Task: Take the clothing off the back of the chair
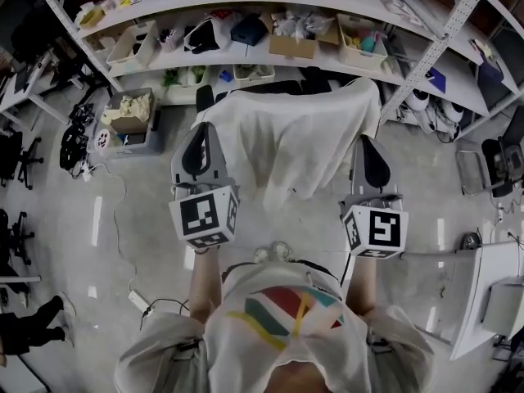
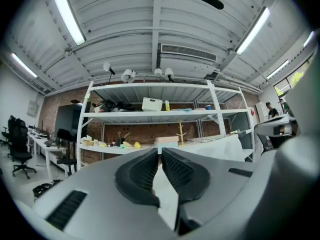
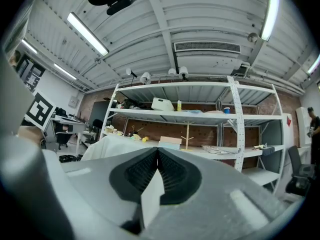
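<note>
Left gripper (image 1: 201,136) and right gripper (image 1: 370,144), both clenched shut, flank the white cloth garment (image 1: 286,137) draped over the black chair back (image 1: 274,87). Its width runs between them, so neither gripper is nearer.

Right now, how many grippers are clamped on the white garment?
2. The left gripper grips the white garment near its left edge and the right gripper near its right edge. White fabric shows between each pair of shut jaws.
</note>
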Motion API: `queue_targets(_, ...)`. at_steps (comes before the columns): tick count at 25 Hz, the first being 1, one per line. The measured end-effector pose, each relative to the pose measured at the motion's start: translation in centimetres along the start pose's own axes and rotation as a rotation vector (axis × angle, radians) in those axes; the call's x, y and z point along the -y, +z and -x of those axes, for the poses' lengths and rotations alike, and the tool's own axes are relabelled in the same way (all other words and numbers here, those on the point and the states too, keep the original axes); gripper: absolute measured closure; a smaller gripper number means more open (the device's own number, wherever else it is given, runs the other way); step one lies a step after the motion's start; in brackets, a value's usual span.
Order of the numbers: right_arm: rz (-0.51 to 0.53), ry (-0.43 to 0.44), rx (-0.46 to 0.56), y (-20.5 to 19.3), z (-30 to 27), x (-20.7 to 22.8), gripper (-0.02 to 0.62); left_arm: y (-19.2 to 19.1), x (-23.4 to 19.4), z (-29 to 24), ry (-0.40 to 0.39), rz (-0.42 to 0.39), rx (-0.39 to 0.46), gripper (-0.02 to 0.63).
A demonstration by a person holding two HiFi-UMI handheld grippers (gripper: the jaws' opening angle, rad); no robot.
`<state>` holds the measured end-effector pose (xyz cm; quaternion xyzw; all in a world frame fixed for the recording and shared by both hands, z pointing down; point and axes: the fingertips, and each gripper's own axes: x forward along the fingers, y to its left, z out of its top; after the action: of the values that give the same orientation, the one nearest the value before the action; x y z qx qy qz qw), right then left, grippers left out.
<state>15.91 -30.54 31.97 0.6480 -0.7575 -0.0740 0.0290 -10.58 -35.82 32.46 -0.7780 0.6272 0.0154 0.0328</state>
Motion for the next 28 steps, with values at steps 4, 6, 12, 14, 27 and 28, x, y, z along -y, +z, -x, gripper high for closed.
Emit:
queue_targets(4, -0.003, 0.019, -0.003, -0.2, -0.3, -0.8, 0.591, -1.0, -1.1, -1.9, -0.014, -0.1, -0.052, 0.415)
queue_targets(6, 0.0, 0.025, -0.002, -0.2, -0.3, -1.1, 0.591, -2.3, -1.7, -2.9, -0.024, -0.127, -0.098, 0.394)
queue_targets(12, 0.067, -0.004, 0.016, 0.4, -0.7, 1.6, 0.591, -5.6, -2.7, -4.4, -0.065, -0.143, -0.204, 0.39)
queue_targets(14, 0.095, -0.038, 0.005, 0.4, -1.5, 4.3, 0.591, -6.1, -2.9, -4.8, -0.081, -0.143, -0.223, 0.39)
queue_targets(27, 0.192, 0.077, -0.301, -7.5, -10.0, 14.5, 0.312, -8.3, -2.4, -6.1, -0.152, -0.128, -0.317, 0.383)
queue_targets(28, 0.194, 0.118, -0.314, -8.0, -10.5, 14.1, 0.291, -8.4, -2.3, -6.2, -0.153, -0.134, -0.32, 0.383)
